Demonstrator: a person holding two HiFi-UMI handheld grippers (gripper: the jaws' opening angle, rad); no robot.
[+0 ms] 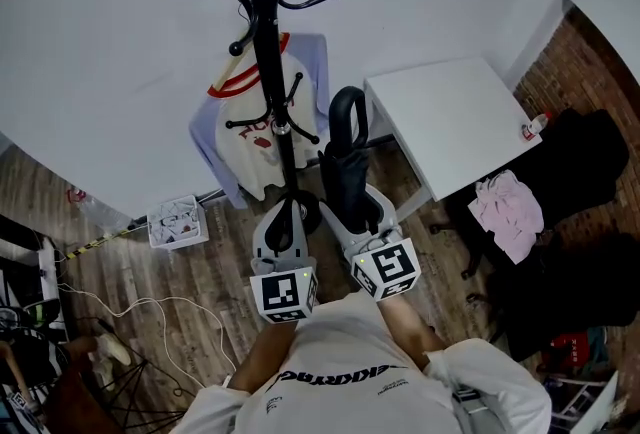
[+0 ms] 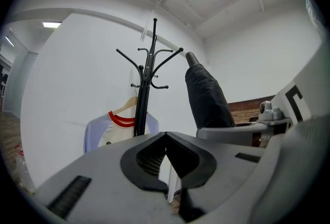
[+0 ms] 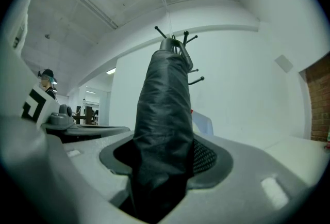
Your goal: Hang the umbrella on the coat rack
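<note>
The umbrella [image 1: 347, 167] stands upright near the coat rack [image 1: 266, 42], right of its pole, its folded black cloth pinched in the right gripper's [image 1: 356, 214] jaws. It is probably light but top-heavy, soft slippery fabric over a stiff shaft, so a firm hold low down leaves the curved handle free for hooking. The left gripper [image 1: 287, 222] waits alongside, jaws pressed together on nothing.

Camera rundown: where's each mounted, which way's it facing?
Head view: on the person's head, steeply down on coat rack, left gripper, right gripper; forearms show.
Left gripper view: on that gripper, level along shut jaws toward coat rack.
Right gripper view: on that gripper, along jaws clamped on the umbrella.
Shared: coat rack and umbrella in all three.
</note>
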